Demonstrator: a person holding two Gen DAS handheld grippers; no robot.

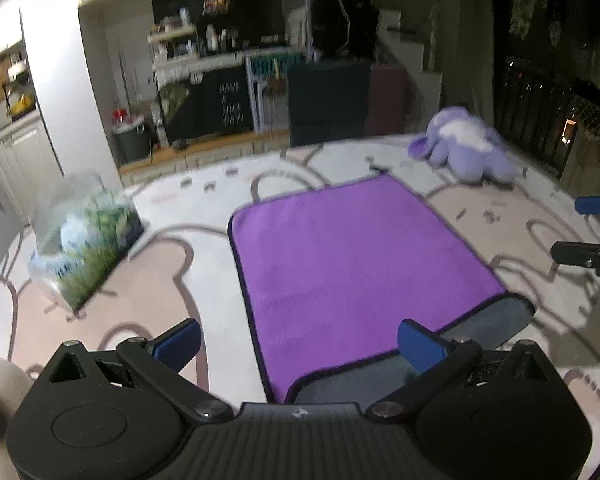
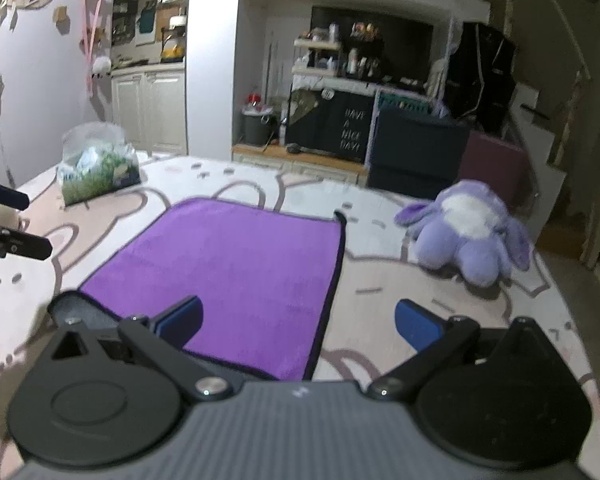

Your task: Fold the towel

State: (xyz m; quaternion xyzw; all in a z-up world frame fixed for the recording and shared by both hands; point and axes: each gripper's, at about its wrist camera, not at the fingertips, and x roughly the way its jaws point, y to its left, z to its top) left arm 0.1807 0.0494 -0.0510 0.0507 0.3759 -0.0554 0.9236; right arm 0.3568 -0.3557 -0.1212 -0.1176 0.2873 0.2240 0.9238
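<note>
My left claw (image 1: 298, 344) hangs with its blue pads (image 1: 180, 342) spread wide and nothing between them, just above the near edge of the purple towel (image 1: 352, 256). My right claw (image 2: 298, 322) is likewise wide open and empty, over the towel's near right corner. Each claw shows at the edge of the other's view, apart from the cloth.

The towel lies flat on the patterned counter (image 1: 152, 280), purple side up, with a grey strip (image 1: 496, 320) showing along the near edge; I cannot tell whether that is a turned-back underside or a layer beneath.

I judge this to be the approach before a fold. Next I would lower both claws onto the two near corners, pinch the hem, then carry it to the far edge.

Beyond sit a purple plush toy (image 2: 472, 232) and a clear bag (image 1: 84, 240), both well clear of the towel.
</note>
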